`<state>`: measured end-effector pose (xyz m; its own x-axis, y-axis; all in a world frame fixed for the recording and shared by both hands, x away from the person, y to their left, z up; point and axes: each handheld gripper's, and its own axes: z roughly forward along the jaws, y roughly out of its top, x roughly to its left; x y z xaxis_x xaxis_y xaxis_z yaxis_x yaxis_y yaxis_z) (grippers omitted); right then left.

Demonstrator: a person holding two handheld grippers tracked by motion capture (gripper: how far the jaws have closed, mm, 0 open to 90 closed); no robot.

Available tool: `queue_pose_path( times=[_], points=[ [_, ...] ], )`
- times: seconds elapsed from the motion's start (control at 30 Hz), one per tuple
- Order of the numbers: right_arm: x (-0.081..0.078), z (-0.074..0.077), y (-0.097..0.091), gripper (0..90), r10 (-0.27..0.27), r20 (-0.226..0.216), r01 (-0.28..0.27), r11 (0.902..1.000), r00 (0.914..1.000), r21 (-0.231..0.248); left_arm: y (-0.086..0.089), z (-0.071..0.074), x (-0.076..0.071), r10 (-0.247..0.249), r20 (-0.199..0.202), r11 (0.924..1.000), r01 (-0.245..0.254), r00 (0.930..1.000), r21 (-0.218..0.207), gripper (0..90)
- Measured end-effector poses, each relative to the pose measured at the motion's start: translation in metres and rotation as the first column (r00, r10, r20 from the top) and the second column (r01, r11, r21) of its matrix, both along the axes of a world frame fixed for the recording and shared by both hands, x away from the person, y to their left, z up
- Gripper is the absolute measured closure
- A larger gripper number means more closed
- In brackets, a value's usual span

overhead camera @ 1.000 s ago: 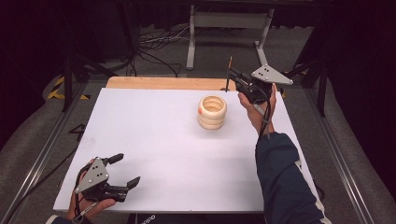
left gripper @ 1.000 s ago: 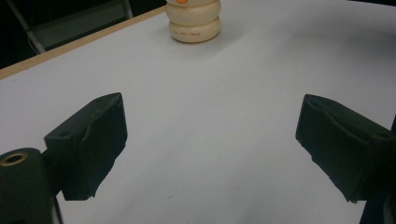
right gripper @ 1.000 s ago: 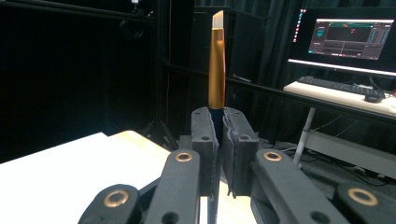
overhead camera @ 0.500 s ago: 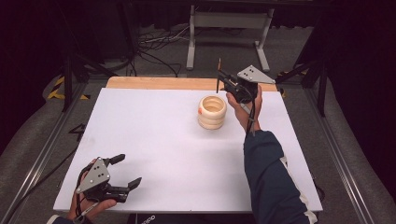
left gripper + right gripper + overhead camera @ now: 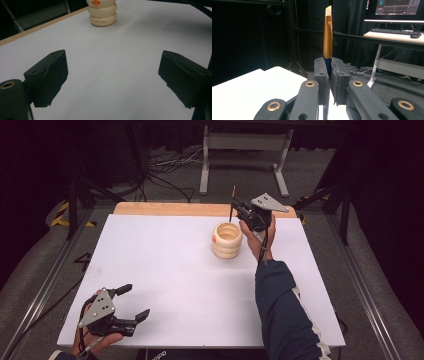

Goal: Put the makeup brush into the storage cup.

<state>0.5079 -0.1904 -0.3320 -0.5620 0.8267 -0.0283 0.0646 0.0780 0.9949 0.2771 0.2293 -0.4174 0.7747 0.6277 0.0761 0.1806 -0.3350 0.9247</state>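
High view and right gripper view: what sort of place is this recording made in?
Probably a lab or recording studio, not a home: a white table on a metal frame, loose cables on grey carpet, black drapes, and a desk with monitor and keyboard.

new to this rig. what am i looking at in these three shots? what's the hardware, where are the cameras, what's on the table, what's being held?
No robot arm here: a person holds a hand-operated two-jaw gripper in each hand. The high view looks down from above the person's side of the white table. The other two pictures come from cameras riding on each gripper, looking along its black jaws.

On the table stands one thing: a cream ribbed holder, open at the top, with an orange mark on its side.

The left gripper sits low at the near left corner, jaws wide open with nothing between them. The right gripper is beside the holder's far right, shut on a thin brush with a gold ferrule and pale tip. The brush stands roughly upright, its lower end over the holder's opening.
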Motion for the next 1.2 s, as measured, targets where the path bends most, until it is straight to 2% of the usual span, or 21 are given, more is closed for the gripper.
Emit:
queue_pose_path(
  times=[0.4,0.5,0.67,0.97,1.2],
  points=[
    [0.003,-0.021,0.005,84.4,-0.020,-0.025,0.019,0.9997,0.9995,-0.012,0.005,0.006,-0.005,-0.003,0.056,0.9988,0.006,0.9984,-0.048,9.1],
    [0.005,-0.026,0.003,84.4,-0.023,-0.035,0.023,0.9997,0.9991,0.005,0.006,0.008,-0.007,-0.005,0.074,0.9980,0.010,0.9972,-0.062,9.0],
    [0.006,-0.029,0.002,84.4,-0.038,-0.041,0.037,0.9992,0.9984,-0.013,0.008,0.011,-0.009,-0.004,0.087,0.9960,0.011,0.9962,-0.089,8.7],
    [0.006,-0.037,0.003,84.3,-0.046,-0.052,0.045,0.9987,0.9976,-0.022,0.011,0.015,-0.011,0.006,0.108,0.9951,0.004,0.9942,-0.098,8.5],
    [0.007,-0.041,0.000,84.2,-0.050,-0.062,0.049,0.9987,0.9968,-0.009,0.012,0.015,-0.011,0.010,0.104,0.9956,0.000,0.9945,-0.093,8.5]
  ],
)
